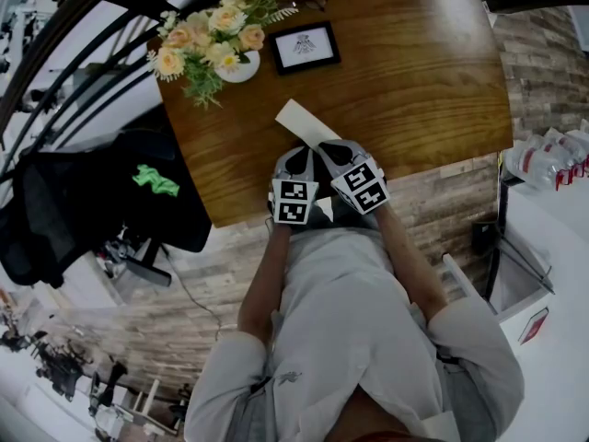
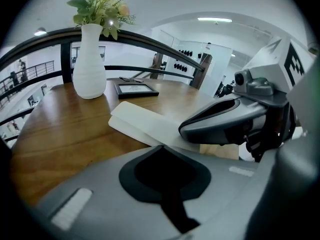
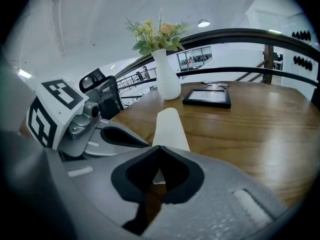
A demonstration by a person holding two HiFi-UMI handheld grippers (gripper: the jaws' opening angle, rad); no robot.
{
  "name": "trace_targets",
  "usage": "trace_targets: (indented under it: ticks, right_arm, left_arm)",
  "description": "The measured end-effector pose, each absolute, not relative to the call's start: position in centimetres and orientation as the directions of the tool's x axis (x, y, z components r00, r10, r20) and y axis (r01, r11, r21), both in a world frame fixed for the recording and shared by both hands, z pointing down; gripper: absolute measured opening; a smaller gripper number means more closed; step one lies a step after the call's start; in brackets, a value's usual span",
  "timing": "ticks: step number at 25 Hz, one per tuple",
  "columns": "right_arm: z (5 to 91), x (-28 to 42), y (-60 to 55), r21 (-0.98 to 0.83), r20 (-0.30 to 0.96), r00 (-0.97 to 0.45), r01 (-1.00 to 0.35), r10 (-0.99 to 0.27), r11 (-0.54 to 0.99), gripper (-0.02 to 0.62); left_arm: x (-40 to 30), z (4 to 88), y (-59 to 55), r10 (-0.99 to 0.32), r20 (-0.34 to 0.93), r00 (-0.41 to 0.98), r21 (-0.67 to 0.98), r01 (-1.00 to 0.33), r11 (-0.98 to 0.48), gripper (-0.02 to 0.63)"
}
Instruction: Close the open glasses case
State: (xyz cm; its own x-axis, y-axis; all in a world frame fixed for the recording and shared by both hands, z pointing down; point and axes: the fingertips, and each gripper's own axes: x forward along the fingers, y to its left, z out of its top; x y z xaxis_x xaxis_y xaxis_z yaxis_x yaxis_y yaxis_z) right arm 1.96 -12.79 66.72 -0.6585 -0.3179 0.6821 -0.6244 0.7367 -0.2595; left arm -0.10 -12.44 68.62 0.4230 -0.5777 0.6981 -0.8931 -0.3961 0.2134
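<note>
A long white glasses case (image 1: pixel 306 122) lies on the brown wooden table (image 1: pixel 414 81), running from the middle toward the near edge. From the left gripper view the case (image 2: pixel 142 122) shows two flat layers slightly apart at its far end. My left gripper (image 1: pixel 296 161) and right gripper (image 1: pixel 342 152) sit side by side over the case's near end, both with jaws shut and nothing held. The right gripper (image 3: pixel 159 148) points along the case (image 3: pixel 170 124); the case's near end shows through the notch in its jaws. The left gripper (image 2: pixel 162 146) hides the case's near end.
A white vase of flowers (image 1: pixel 241 63) and a black picture frame (image 1: pixel 305 47) stand at the back of the table. A black bag (image 1: pixel 92 201) sits off the table's left edge. Curved black railings (image 1: pixel 83 26) run behind. Bottles (image 1: pixel 548 159) stand on a white counter at right.
</note>
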Motion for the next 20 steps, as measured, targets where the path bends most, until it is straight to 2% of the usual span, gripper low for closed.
trace_targets:
  ticks: [12,20]
  right_arm:
    - [67.0,1.9,-12.5,-0.255,0.687,-0.653,-0.627,-0.319,0.736,0.003]
    - [64.6,2.8,-13.3,-0.214,0.655,-0.644,-0.66,-0.396,0.72,0.003]
  left_arm:
    - [-0.3,68.7,-12.2,-0.583,0.696,0.419,0.211,-0.895,-0.392,0.019]
    - [-1.5,66.2,-12.4,-0.639,0.651,0.41,0.187,-0.902,-0.388,0.018]
